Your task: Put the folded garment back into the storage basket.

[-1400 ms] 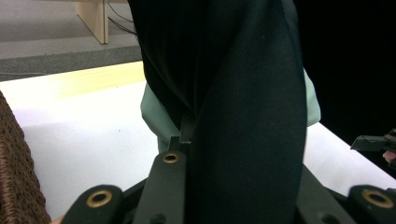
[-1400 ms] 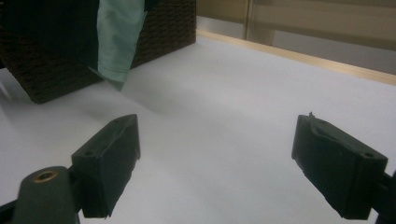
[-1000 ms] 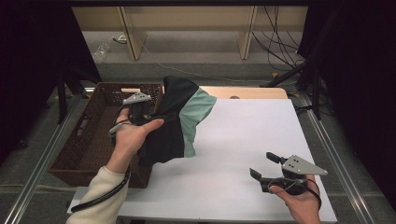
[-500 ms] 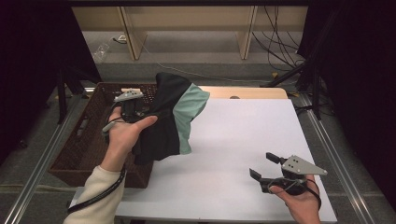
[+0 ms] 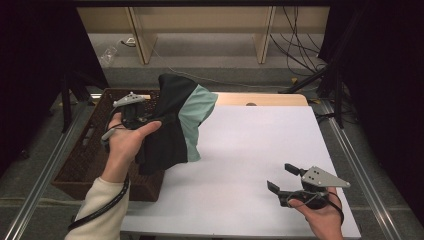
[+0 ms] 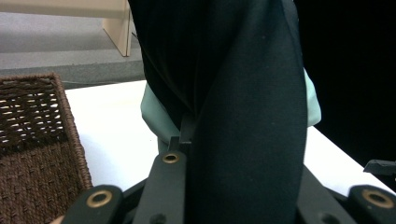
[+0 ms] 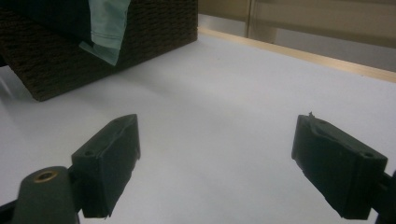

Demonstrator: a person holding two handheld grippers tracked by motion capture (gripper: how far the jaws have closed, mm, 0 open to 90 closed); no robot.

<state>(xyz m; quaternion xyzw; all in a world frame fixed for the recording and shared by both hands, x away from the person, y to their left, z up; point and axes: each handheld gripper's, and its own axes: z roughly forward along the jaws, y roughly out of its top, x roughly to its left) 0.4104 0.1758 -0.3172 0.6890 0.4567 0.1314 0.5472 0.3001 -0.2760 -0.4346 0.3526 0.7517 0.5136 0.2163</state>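
A black garment with a mint-green panel (image 5: 175,120) hangs in the air over the right edge of the brown wicker basket (image 5: 82,155). My left gripper (image 5: 152,116) is shut on its upper fold and holds it up. In the left gripper view the black cloth (image 6: 243,116) drapes over the jaws, one slim jaw shows beside it, and the left gripper (image 6: 196,140) pinches it. My right gripper (image 5: 281,177) rests low at the front right of the white table (image 5: 260,145), open with nothing between its jaws. The right gripper view shows this gripper (image 7: 224,161) spread wide over bare tabletop.
The basket (image 7: 93,42) stands at the table's left edge, with the garment's green hem (image 7: 105,23) hanging against its side. Wooden shelf legs and cables lie on the floor beyond the table's far edge. A metal rail runs along each side.
My left hand has lifted the garment higher and a little to the left above the basket, so it hangs more bunched. The right gripper has stayed in place.
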